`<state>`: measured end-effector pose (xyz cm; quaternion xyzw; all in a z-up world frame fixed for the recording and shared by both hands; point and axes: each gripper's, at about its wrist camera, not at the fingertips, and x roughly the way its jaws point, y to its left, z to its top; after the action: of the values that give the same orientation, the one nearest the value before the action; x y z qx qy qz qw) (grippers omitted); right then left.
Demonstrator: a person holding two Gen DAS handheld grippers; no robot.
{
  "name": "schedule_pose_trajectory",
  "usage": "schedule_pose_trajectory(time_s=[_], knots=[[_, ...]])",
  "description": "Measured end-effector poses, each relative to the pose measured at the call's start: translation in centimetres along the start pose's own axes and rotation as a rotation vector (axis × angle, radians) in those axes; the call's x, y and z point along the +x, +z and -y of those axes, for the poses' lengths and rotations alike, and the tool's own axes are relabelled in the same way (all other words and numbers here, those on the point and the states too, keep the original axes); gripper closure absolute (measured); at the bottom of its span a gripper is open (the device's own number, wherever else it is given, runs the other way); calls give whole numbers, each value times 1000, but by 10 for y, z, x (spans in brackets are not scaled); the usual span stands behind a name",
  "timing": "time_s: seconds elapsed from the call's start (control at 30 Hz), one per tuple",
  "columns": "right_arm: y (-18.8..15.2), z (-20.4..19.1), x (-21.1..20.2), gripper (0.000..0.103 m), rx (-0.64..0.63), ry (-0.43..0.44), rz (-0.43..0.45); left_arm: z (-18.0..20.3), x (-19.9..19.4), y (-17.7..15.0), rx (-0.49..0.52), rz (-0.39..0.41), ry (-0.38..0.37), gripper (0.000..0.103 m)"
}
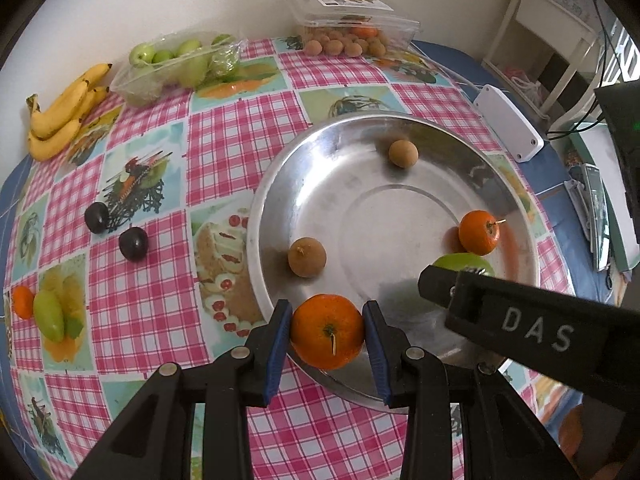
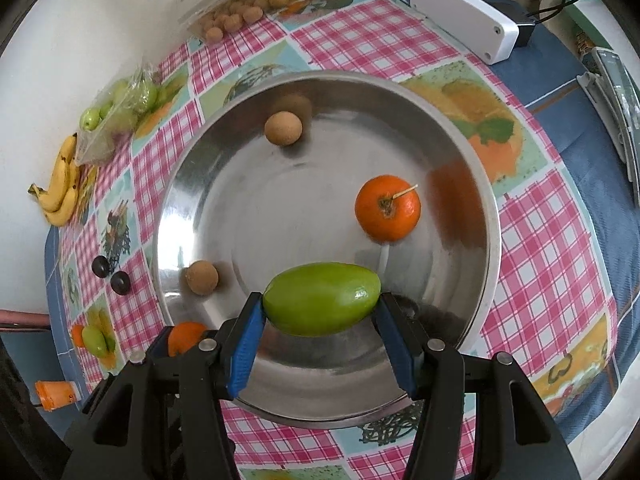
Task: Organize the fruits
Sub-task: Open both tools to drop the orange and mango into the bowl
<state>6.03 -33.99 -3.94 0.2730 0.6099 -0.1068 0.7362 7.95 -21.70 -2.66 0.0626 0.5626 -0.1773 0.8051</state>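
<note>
My left gripper (image 1: pixel 326 314) is shut on an orange mandarin (image 1: pixel 326 336), held over the near rim of a round metal plate (image 1: pixel 400 220). My right gripper (image 2: pixel 321 303) is shut on an oblong green fruit (image 2: pixel 322 308) above the plate's (image 2: pixel 280 208) near side. Inside the plate lie a second mandarin (image 2: pixel 387 213) with a thin stalk and two brown longans (image 2: pixel 283 128) (image 2: pixel 202 277). In the left wrist view one of the right gripper's fingers (image 1: pixel 444 286) reaches in from the right, covering most of the green fruit (image 1: pixel 464 261).
On the checked tablecloth lie two dark plums (image 1: pixel 97 217) (image 1: pixel 133 243), a mandarin beside a green fruit (image 1: pixel 50 316) at the left edge, bananas (image 1: pixel 60 116), a pack of green fruits (image 1: pixel 176 64) and a clear longan box (image 1: pixel 348 36) by the wall. A white box (image 1: pixel 508 122) sits beyond the plate.
</note>
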Motion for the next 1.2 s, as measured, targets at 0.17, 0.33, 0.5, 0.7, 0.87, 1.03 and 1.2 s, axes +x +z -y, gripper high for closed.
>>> schedule_pose_trajectory(time_s=[0.17, 0.33, 0.5, 0.7, 0.87, 1.03, 1.2], knots=[[-1, 0, 1, 44, -7, -3, -3, 0, 1, 1, 5, -3, -3, 64], [-1, 1, 1, 44, -1, -4, -7, -2, 1, 1, 0, -8, -16, 62], [0, 0, 2, 44, -1, -11, -9, -2, 0, 1, -1, -7, -23, 57], [0, -3, -4, 43, -8, -4, 16, -3, -3, 1, -9, -2, -25, 57], [1, -5, -13, 38, -15, 24, 55, -7, -7, 2, -29, 9, -29, 56], [1, -7, -17, 38, -21, 30, 77, -20, -9, 4, -84, 14, -36, 55], [1, -3, -20, 38, -14, 32, 87, -44, -9, 3, -176, 5, -31, 53]])
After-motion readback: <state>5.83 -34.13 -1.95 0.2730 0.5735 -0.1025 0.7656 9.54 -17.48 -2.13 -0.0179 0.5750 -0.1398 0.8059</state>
